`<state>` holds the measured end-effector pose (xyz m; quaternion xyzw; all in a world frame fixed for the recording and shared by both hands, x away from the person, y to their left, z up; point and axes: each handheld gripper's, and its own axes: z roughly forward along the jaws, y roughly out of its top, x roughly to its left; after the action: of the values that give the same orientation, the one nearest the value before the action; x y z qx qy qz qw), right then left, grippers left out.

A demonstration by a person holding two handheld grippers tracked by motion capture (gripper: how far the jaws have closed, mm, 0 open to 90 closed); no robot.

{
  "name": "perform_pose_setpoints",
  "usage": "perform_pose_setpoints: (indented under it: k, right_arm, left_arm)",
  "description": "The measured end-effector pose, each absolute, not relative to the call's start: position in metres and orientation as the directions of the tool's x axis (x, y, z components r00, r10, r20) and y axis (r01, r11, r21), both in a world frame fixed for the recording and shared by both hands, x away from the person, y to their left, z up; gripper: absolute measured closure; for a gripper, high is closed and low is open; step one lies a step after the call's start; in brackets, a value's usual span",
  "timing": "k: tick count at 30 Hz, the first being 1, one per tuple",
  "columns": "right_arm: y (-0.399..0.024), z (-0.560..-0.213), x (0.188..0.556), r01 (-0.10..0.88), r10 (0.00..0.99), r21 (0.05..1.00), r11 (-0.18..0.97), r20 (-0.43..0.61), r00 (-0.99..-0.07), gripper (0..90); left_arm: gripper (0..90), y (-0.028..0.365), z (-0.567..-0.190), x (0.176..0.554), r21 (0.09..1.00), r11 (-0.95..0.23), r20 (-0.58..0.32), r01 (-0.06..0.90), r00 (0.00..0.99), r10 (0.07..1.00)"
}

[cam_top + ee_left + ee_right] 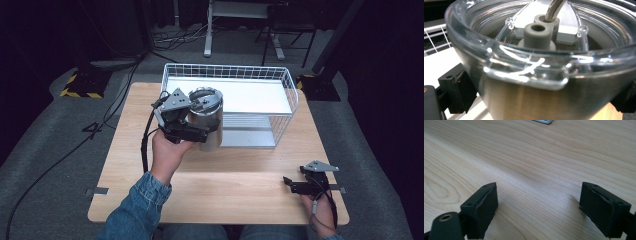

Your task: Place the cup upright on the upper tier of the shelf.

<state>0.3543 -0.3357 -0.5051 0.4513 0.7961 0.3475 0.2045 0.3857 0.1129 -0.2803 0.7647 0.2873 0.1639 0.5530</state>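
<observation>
Right, left tool (200,134) is clamped across a steel tumbler (207,125), jaws on opposite sides of the body below the rim. The left hand (167,152) holds it up above the worktop (225,190), just in front of the wire basket (282,90), tilted a little toward the camera.

Tumbler: brushed metal wall, clear plastic lid (529,62) seated on top. In the left gripper view the lid has a thick transparent rim, a raised clear flap in the middle and two grey rubber sleeves (539,36) side by side. A metal straw (554,8) goes down through the rear sleeve; the front sleeve is an open hole. Can't tell what's inside the tumbler, the lid and glare hide it. One black jaw pad (456,91) shows pressed against the left side of the wall, the other is at the right frame edge.

Basket: white wire, rectangular, sits at the far right half of the worktop. It has a white upper shelf and a lower level with a ribbed metal floor; nothing visible lying on either.

Right tool (295,186) rests low at the near right corner of the worktop in the right hand (320,210), well apart from the tumbler. Its jaws stand wide with bare wood grain between them, gripping nothing.
</observation>
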Motion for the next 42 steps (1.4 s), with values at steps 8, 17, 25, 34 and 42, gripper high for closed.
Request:
perform_pose_setpoints:
  k: [8,17,25,34,42]
  right_arm:
    - [-0.336,-0.505,0.354,0.571,0.859,0.739,0.357,-0.02,-0.512,15.7]
    - [-0.335,-0.505,0.354,0.568,0.86,0.74,0.359,-0.025,-0.51,15.8]
    - [-0.335,-0.505,0.354,0.566,0.86,0.742,0.359,-0.027,-0.51,15.9]
    - [-0.335,-0.505,0.353,0.564,0.859,0.742,0.361,-0.029,-0.511,16.1]
    - [-0.334,-0.505,0.353,0.563,0.859,0.744,0.359,-0.027,-0.512,16.4]
  left_arm:
    - [3.7,0.11,-0.258,0.397,0.946,-0.213,-0.061,0.245,0.778,0.625]
    - [3.7,0.103,-0.234,0.417,0.951,-0.198,-0.06,0.238,0.769,0.637]
    - [3.7,0.093,-0.22,0.437,0.955,-0.182,-0.065,0.234,0.765,0.641]
    - [3.7,0.084,-0.215,0.462,0.957,-0.157,-0.08,0.244,0.743,0.664]
    - [3.7,0.075,-0.212,0.483,0.962,-0.151,-0.066,0.226,0.733,0.677]
